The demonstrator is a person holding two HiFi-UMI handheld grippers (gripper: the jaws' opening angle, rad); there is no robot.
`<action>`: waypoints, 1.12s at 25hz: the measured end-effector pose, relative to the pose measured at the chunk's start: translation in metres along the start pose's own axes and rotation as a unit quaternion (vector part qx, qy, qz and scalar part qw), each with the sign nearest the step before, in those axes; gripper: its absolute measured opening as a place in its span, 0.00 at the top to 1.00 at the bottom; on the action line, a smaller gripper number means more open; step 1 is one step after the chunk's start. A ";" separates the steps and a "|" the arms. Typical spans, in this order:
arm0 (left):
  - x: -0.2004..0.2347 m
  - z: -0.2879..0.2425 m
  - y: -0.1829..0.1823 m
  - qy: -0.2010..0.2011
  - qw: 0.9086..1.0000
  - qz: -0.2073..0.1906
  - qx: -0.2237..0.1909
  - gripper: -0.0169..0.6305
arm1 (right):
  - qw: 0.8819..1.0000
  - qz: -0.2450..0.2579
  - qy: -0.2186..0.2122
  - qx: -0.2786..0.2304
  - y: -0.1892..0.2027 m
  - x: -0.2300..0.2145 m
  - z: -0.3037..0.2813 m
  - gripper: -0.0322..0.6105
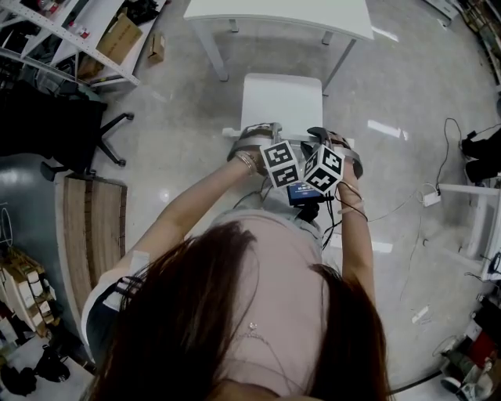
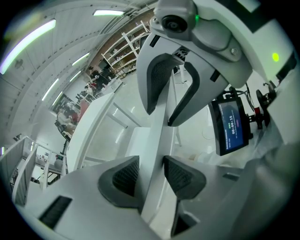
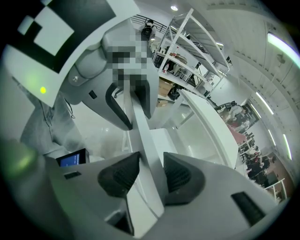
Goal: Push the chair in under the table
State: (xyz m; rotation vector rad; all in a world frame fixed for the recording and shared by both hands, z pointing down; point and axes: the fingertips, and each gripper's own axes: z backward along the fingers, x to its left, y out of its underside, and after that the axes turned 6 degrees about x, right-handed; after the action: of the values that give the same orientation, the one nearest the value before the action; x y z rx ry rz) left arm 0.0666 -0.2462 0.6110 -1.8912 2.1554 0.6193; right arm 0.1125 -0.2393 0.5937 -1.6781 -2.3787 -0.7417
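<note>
The white chair faces the white table, its seat just short of the table's front edge. Both grippers clamp the top edge of the chair's backrest side by side. My left gripper has its dark pads on either side of the thin white backrest panel and presses on it. My right gripper grips the same panel just to the right. In each gripper view the other gripper's jaws show further along the panel. The table lies beyond the seat.
A black office chair and a shelf rack with a cardboard box stand at the left. A wooden panel lies on the floor nearer left. Cables and a white frame are at the right.
</note>
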 end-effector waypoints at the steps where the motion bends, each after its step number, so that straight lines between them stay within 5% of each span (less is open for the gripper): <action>1: 0.004 -0.003 -0.001 -0.001 1.000 0.000 0.001 0.71 | 1.000 0.000 0.000 -0.001 0.000 -0.005 -0.002 0.70; 28: 0.082 -0.046 -0.036 -0.014 0.999 0.040 0.019 0.68 | 0.998 0.041 0.020 -0.041 0.000 -0.090 -0.037 0.70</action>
State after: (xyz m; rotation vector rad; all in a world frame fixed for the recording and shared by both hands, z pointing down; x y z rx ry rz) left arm 0.0945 -0.3428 0.6116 -1.7739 2.2189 0.6102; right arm 0.1393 -0.3328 0.5913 -1.7619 -2.2667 -0.8614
